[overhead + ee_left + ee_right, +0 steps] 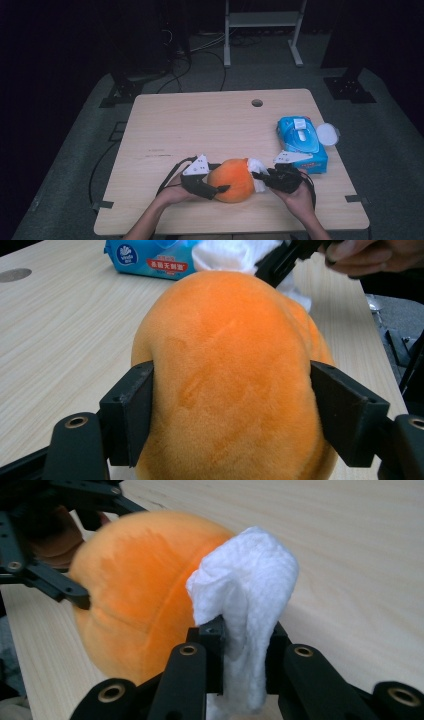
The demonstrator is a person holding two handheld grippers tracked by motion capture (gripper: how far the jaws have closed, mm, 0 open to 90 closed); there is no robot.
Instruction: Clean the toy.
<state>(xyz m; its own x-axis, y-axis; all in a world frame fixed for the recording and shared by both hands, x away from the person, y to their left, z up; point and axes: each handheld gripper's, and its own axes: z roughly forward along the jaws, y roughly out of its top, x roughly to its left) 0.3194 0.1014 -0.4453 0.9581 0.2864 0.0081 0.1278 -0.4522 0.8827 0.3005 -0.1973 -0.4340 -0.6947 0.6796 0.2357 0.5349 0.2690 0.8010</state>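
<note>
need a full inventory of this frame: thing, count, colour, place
plush toy: 1, orange, near edge of table, between the two grippers
wipe: 1, white, crumpled, pressed against the plush toy's right side
wet wipes pack: 1, blue with white flap, right side of table
lid: 1, white, oval, at the pack's right edge
table: 1, light wood, round hole near far edge
frame: 1, white metal, on the floor beyond the table
cables: several, black, on the floor behind the table
left gripper: 1, black, fingers pressed on the plush toy's sides
right gripper: 1, black, shut on the wipe
hands: 2, at the near edge, one on each gripper
</note>
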